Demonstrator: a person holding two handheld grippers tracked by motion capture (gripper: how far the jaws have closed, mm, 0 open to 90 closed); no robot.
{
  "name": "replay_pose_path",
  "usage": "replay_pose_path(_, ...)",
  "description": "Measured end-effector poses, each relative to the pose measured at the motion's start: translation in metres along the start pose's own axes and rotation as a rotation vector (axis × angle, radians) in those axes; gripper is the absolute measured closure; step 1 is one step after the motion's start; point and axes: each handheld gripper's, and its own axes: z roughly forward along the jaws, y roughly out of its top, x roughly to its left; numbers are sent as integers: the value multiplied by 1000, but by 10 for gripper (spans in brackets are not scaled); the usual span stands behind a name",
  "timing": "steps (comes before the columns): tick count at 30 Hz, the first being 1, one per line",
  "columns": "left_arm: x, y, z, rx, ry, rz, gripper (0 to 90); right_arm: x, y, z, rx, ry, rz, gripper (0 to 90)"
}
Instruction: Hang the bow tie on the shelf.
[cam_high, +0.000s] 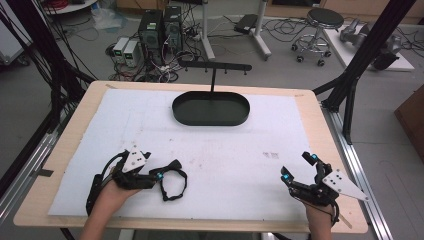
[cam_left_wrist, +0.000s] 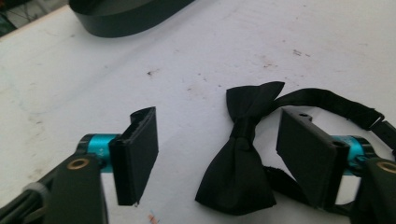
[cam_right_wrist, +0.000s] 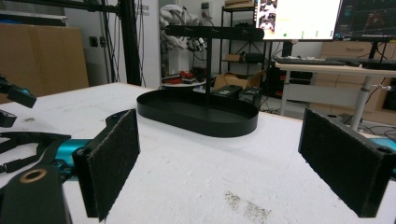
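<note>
White mat (cam_high: 225, 160) bears a tray (cam_high: 210, 108) at 12 o'clock; left gripper (cam_left_wrist: 215, 149) gapes around the bow tie (cam_left_wrist: 243, 154), right gripper (cam_right_wrist: 224, 163) open, nothing between

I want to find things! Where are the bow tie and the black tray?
bow tie (cam_left_wrist: 243, 154), left gripper view, on its front wing.
black tray (cam_high: 210, 119), high view, on its near rim.
</note>
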Motion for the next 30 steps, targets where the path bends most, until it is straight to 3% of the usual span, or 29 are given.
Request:
replay_pose_path(5,-3,6,10,48,-29,16,324,0,1,0,-6,0,1,116)
replay_pose_path(9,-7,11,24,120,-32,37,362,0,1,-1,-3,0,6,116)
replay_pose_path(19,-6,10,36,216,-84,28,512,-1,0,-2,-4,-6,15,116)
replay_pose_path(25,-5,10,37,224,-146,-8,727,0,0,-1,-5,-2,11,116)
replay_pose_path(30,-6,10,37,225,-150,-26,753,0,0,0,-5,0,9,116)
